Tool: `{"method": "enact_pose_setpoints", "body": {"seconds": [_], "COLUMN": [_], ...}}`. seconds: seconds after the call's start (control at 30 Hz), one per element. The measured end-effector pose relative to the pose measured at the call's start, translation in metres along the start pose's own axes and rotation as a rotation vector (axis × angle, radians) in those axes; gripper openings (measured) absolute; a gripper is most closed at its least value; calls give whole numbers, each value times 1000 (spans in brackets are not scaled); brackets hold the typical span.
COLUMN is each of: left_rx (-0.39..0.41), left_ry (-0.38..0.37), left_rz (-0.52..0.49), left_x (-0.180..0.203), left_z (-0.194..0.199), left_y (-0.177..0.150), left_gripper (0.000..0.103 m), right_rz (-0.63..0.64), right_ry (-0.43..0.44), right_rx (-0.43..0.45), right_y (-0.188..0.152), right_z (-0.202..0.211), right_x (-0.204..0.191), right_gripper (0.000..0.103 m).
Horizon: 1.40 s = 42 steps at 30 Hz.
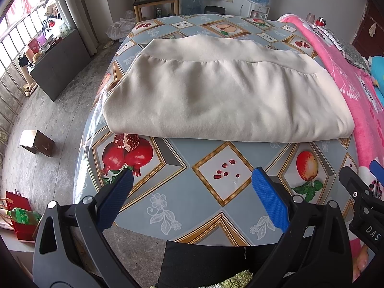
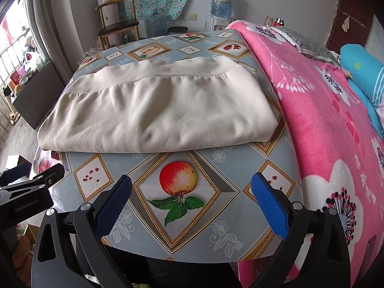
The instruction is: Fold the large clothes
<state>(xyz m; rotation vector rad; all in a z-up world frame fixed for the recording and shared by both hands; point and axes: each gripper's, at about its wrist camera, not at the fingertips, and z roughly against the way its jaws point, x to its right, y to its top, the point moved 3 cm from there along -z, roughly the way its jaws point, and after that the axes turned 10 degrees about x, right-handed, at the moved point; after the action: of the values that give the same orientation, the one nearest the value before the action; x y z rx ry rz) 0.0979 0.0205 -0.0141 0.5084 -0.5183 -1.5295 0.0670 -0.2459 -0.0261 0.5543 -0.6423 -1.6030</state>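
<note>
Cream garment (image 1: 223,100) lies folded on table (image 1: 192,206), its underlayers hidden.

left hand-held gripper (image 1: 192,177) wide apart, right hand-held gripper (image 2: 192,182) same, both empty

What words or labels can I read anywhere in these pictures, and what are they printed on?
"GenRobot.AI": on the black body of the left tool, seen from the right wrist view.
"DAS": on the black body of the right tool, at the frame edge; it may be cut off.
Water jug label: blurred, unreadable.
Green bottle label on the floor: too small to read.
The folded cream garment and the fruit-print tablecloth carry no text.
</note>
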Motion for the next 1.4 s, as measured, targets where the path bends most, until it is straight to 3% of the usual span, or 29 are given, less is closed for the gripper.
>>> {"method": "enact_pose_setpoints", "body": {"seconds": [1.4], "left_rx": [-2], "left_ry": [11], "left_rz": [-6], "left_x": [-3], "left_z": [-2], "left_y": [-3], "left_gripper": [96], "right_rz": [-11], "right_ry": [8], "right_rx": [-8], "right_y": [-4], "right_z": [-6], "right_x": [7], "right_gripper": [97]}}
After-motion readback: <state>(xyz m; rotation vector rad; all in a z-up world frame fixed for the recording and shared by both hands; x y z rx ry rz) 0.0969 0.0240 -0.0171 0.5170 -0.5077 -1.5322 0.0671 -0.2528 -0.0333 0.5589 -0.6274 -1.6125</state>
